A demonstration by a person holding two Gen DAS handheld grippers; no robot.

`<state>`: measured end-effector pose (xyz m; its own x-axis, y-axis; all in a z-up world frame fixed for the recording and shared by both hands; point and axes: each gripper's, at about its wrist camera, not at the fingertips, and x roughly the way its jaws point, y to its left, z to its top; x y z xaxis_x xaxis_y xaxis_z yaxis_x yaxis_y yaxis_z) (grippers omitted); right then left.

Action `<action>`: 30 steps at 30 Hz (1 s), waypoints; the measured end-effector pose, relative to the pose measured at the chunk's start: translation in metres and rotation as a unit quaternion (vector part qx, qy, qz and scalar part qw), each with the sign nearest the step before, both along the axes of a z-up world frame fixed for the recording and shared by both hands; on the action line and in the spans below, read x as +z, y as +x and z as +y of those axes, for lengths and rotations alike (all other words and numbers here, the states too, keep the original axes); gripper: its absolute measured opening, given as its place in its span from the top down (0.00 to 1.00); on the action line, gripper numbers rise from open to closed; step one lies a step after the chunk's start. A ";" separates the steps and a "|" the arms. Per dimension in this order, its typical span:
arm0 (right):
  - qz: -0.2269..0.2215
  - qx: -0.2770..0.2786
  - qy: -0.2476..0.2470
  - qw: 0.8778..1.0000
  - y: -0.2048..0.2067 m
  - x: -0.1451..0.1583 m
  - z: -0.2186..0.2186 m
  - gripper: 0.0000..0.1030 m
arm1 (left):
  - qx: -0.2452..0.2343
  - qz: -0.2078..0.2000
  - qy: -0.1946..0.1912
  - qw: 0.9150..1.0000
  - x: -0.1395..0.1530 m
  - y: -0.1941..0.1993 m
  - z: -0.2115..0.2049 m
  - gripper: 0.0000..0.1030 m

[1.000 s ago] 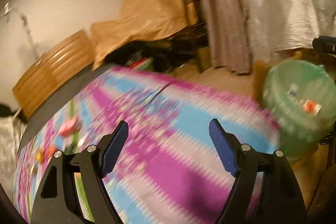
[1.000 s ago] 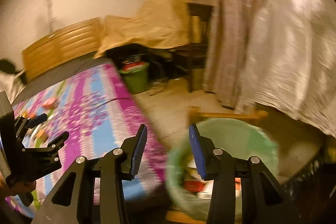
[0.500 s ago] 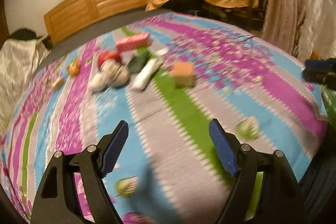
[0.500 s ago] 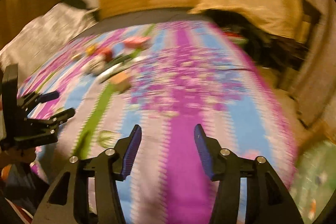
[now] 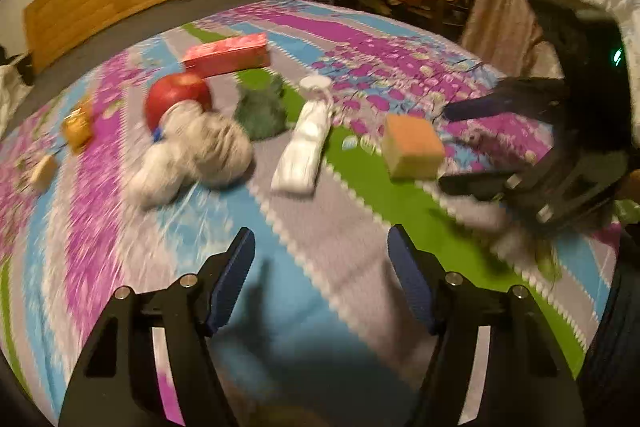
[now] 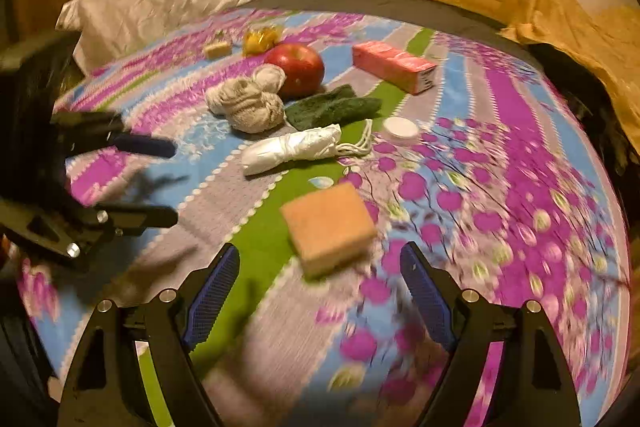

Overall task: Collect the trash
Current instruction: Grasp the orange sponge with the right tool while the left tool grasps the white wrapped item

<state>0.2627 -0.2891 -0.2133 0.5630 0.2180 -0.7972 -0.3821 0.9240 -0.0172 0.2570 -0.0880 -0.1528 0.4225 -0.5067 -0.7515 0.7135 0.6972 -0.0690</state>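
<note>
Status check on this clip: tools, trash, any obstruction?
Left tool open, empty, jaws just narrowed. Right tool open, empty, jaws just widened, above the orange sponge. Trash on bedspread, untouched. Nothing in the way.

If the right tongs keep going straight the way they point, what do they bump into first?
Most likely the orange sponge block. It lies on the bedspread just ahead of the right tongs, roughly centred between their open, empty jaws. The picture is blurred, so depth is uncertain; pointing steeply down, they might touch the bedspread just before it.

Apple (image 5: 176,95), sponge (image 5: 412,147) etc. on striped bedspread (image 5: 352,235).
</note>
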 end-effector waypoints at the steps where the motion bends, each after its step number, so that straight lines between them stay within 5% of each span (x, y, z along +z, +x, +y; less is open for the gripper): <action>1: 0.004 0.009 -0.008 1.000 0.006 -0.004 0.001 0.21 | -0.009 0.003 -0.005 1.000 0.000 0.007 -0.003 0.37; 3: 0.013 0.018 -0.020 1.000 0.012 -0.012 0.001 0.33 | -0.032 0.014 -0.016 0.999 -0.001 0.021 -0.010 0.37; 4: 0.023 0.022 -0.024 0.999 0.014 -0.016 -0.001 0.50 | -0.041 0.021 -0.019 0.999 -0.003 0.026 -0.012 0.37; 5: 0.027 0.025 -0.020 0.999 0.013 -0.018 -0.003 0.55 | -0.044 0.024 -0.018 0.999 -0.006 0.031 -0.015 0.37; 14: 0.018 -0.040 0.057 0.997 -0.024 0.000 -0.048 0.60 | -0.059 0.040 -0.027 0.997 -0.015 0.062 -0.038 0.37; 18: 0.010 -0.093 0.105 0.990 -0.047 0.015 -0.061 0.60 | -0.058 0.025 0.010 0.998 -0.025 0.061 -0.054 0.59; 20: 0.011 -0.114 0.122 0.986 -0.060 0.019 -0.062 0.60 | -0.033 0.028 0.005 0.999 -0.024 0.060 -0.050 0.78; 21: 0.011 -0.122 0.125 0.984 -0.066 0.022 -0.061 0.60 | -0.022 0.039 -0.003 0.999 -0.023 0.060 -0.046 0.78; 30: -0.002 -0.151 0.095 0.984 -0.117 0.037 -0.018 0.60 | 0.049 0.021 -0.017 0.998 -0.001 -0.055 0.001 0.78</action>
